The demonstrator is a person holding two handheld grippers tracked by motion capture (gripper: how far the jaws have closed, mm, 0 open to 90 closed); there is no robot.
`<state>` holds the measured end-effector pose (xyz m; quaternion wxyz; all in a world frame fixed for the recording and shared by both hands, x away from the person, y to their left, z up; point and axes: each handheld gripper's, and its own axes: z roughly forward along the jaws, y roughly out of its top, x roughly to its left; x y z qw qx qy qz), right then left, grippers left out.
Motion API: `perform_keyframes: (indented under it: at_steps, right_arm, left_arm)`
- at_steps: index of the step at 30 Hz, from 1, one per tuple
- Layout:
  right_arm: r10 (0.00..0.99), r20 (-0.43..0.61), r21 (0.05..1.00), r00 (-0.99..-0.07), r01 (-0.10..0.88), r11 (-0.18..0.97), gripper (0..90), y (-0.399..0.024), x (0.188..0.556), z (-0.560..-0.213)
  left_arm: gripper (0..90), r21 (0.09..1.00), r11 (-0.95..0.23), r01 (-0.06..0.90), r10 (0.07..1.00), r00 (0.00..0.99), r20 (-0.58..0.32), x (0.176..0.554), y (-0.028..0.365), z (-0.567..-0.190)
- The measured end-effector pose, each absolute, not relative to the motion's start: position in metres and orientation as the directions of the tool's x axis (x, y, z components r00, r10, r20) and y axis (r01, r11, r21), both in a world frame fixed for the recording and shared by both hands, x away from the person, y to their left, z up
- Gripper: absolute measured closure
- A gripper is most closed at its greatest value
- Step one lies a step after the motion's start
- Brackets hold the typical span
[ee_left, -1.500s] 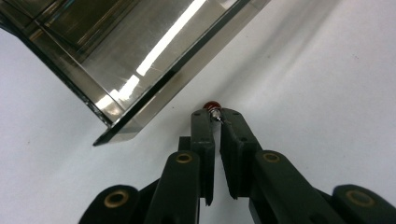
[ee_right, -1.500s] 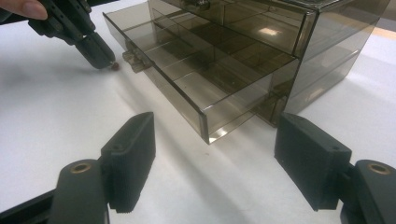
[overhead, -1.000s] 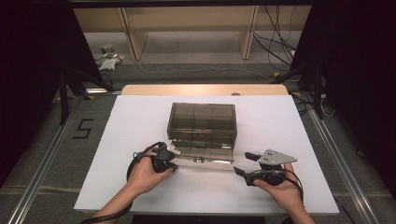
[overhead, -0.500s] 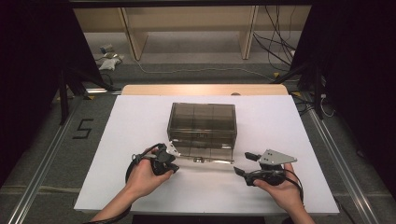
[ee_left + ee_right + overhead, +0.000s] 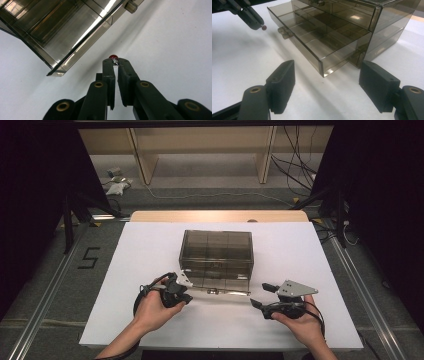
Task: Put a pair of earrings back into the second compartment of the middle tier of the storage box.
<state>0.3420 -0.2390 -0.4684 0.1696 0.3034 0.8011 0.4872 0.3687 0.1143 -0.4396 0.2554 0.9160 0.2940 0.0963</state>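
Note:
A smoky see-through drawer box (image 5: pixel 216 251) stands mid-table, and its bottom drawer (image 5: pixel 220 287) is pulled out toward me. Dividers split the drawer (image 5: pixel 319 40) into compartments that look empty. My left gripper (image 5: pixel 187 299) hovers at the drawer's front left corner. In the left gripper view it (image 5: pixel 115 61) is shut on a small red bulb (image 5: pixel 113 56) with a metal base, just off the drawer's front wall (image 5: pixel 75 37). The right gripper view also catches that bulb (image 5: pixel 264 27). My right gripper (image 5: pixel 260 295) stands open by the drawer's right front corner, its jaws (image 5: pixel 325 85) wide with nothing between them.
The white tabletop (image 5: pixel 150 250) has free room on both sides of the box and in front of the drawer. The box's upper drawer (image 5: pixel 342 10) is shut. Beyond the table's far wooden edge (image 5: pixel 220 215) lie floor cables and shelf legs.

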Motion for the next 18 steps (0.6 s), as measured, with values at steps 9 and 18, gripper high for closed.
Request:
perform_keyframes:
  at_steps: [9, 18]
  right_arm:
    - [0.651, 0.022, 0.884, -0.758, 0.320, 0.342, 29.9, -0.2391, 0.3420, -0.4684]
    - [0.652, 0.022, 0.884, -0.758, 0.319, 0.341, 29.9, -0.2391, 0.3421, -0.4684]
  left_arm:
    - [84.1, 0.544, -0.686, 0.483, 0.589, 0.808, 0.024, 0.3675, 0.1132, -0.4344]
    - [84.1, 0.553, -0.683, 0.477, 0.586, 0.810, 0.027, 0.3671, 0.1118, -0.4324]
